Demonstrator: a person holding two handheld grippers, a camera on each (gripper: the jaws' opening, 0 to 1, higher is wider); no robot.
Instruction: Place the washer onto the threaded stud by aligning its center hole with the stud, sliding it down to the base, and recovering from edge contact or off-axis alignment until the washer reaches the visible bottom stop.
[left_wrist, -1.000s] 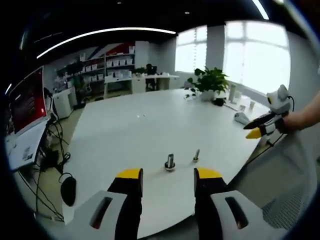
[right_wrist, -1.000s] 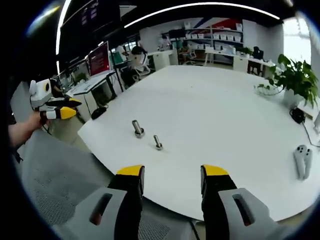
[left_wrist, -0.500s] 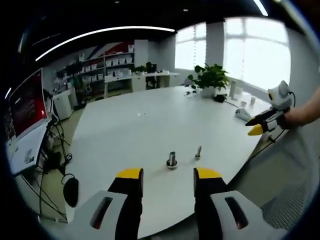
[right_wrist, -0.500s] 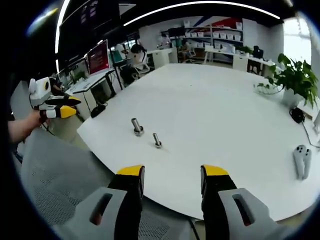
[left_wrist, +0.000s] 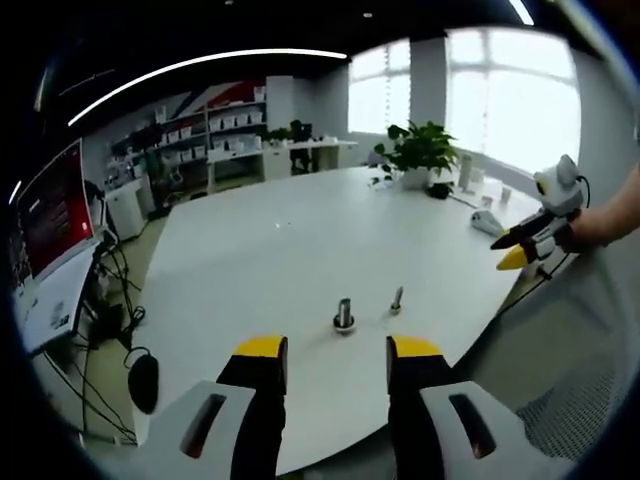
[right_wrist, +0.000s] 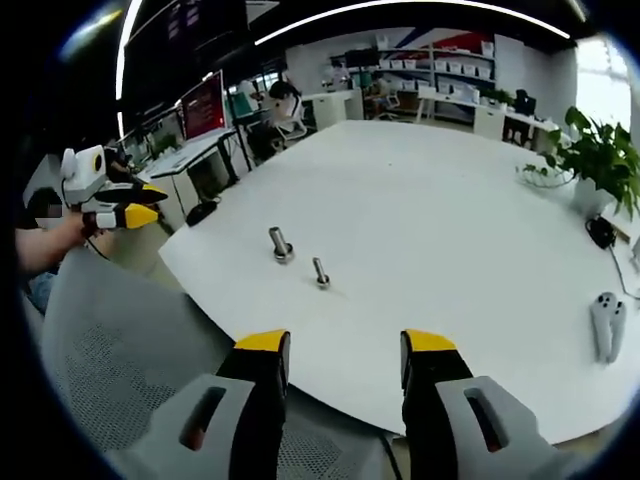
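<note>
While both grippers' fingers (left_wrist: 261, 352) (right_wrist: 262, 346) spread | stud (left_wrist: 397, 299), perhaps washer (left_wrist: 343, 325), near table (left_wrist: 300, 240) edge

On the bench (left_wrist: 260, 250) we found two upright parts near its front edge: a stud (left_wrist: 344, 316) and, just beside it on the right, a thinner stud (left_wrist: 396, 299). A plant (left_wrist: 420, 160) stood at the far side; a monitor (left_wrist: 55, 205) stood off-bench, left.

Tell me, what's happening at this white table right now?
A person holds a gripper in each hand, short of the white table. The left gripper and right gripper are both open and empty. Two small upright metal pieces, a thicker one and a thinner stud, stand untouched near the table's edge.
</note>
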